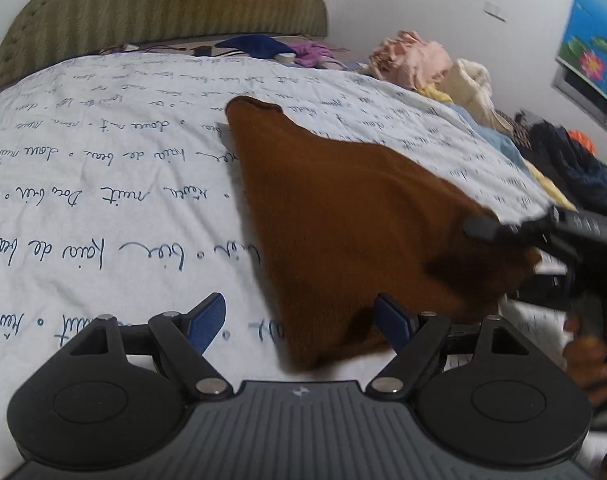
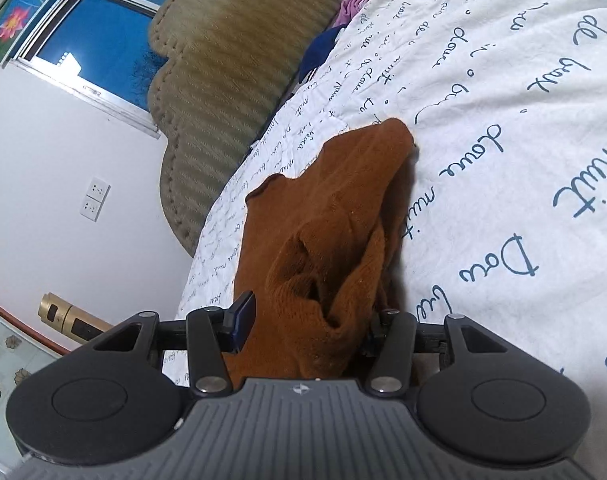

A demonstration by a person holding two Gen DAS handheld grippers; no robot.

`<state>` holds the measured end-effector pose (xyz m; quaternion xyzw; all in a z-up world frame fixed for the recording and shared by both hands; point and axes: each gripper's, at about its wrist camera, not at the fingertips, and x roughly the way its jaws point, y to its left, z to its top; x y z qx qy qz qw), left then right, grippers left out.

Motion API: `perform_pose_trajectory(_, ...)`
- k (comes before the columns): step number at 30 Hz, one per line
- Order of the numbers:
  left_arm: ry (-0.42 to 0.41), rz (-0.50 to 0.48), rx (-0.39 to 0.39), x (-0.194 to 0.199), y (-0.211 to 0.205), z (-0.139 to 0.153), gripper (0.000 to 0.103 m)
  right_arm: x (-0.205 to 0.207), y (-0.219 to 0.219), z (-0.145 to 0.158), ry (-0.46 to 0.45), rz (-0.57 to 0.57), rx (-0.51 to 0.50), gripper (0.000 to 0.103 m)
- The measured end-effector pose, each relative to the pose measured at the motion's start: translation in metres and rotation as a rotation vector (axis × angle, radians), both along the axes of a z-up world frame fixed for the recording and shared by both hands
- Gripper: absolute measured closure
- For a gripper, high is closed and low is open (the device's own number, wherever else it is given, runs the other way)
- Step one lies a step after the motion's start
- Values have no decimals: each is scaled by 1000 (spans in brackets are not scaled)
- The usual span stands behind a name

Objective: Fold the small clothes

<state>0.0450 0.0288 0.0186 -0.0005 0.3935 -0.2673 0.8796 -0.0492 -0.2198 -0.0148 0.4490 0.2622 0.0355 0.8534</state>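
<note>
A small brown knit garment point(image 1: 343, 216) is stretched over the white bedsheet with blue script point(image 1: 103, 184). Its far end rests on the sheet and its near part is lifted and blurred. My left gripper point(image 1: 299, 322) is open, with the garment's lower corner hanging between its blue pads point(image 1: 207, 322). My right gripper point(image 2: 305, 322) holds bunched brown cloth point(image 2: 335, 248) between its fingers, jaws partly closed around it. It shows in the left wrist view at the right point(image 1: 487, 226), at the garment's right edge.
A green padded headboard point(image 1: 163, 4) stands at the far end. Loose clothes, pink point(image 1: 411, 58), cream, blue and purple point(image 1: 311, 52), lie along the bed's far and right side. A window point(image 2: 95, 40) and wall sockets point(image 2: 94, 199) are on the wall.
</note>
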Motion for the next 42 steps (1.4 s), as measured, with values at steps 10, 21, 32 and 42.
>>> perform_pose_trajectory(10, -35, -135, 69, -22, -4, -12, 21, 1, 5, -1, 59, -31, -19, 80)
perform_pose_trajectory(21, -138, -19, 182, -13, -17, -16, 21, 0, 0, 2, -6, -37, 132, 86)
perform_pose_trajectory(32, -9, 69, 85, -8, 28, -15, 20, -4, 2, -16, 92, -31, 0, 85)
perform_pose_trajectory(42, -69, 56, -24, 0, 13, 28, 20, -22, -2, -6, 54, -71, -15, 80)
